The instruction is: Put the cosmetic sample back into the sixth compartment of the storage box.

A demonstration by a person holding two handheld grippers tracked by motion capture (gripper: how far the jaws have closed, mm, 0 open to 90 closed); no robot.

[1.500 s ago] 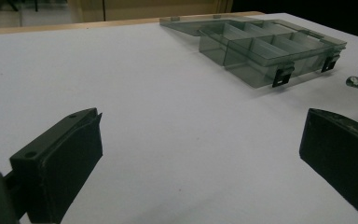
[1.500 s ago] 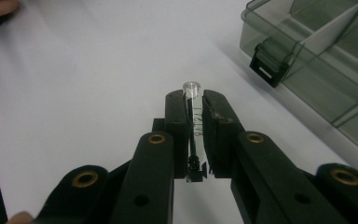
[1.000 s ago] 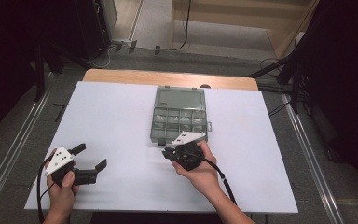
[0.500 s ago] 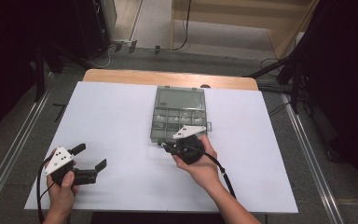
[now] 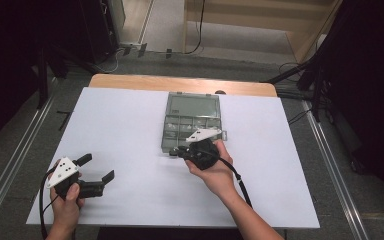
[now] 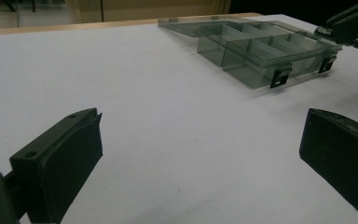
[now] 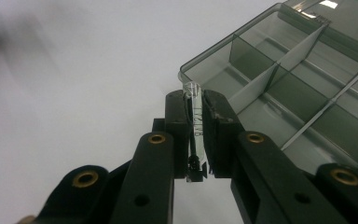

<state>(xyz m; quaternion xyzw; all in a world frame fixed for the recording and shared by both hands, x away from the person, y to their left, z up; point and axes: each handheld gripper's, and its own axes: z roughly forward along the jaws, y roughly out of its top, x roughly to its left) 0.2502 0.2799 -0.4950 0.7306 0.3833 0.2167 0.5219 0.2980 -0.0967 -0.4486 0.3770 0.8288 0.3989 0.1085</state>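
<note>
Your left gripper (image 5: 94, 174) sits wide open and empty on the white table (image 5: 130, 130), well off to the left of the smoky translucent plastic compartment box (image 5: 190, 125). Leave it parked. Your right gripper (image 7: 195, 105) is pinched on a small clear plastic tube with printed lettering (image 7: 196, 116), right at the box's near corner. I'd move over a compartment before letting go, keeping the tube clear of the rim.

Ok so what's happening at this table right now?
A person holds a claw in each hand over a white table. The right claw is shut on a small clear tube, at the near corner of an open compartment box. The left claw sits open, apart from the box, holding nothing.
</note>
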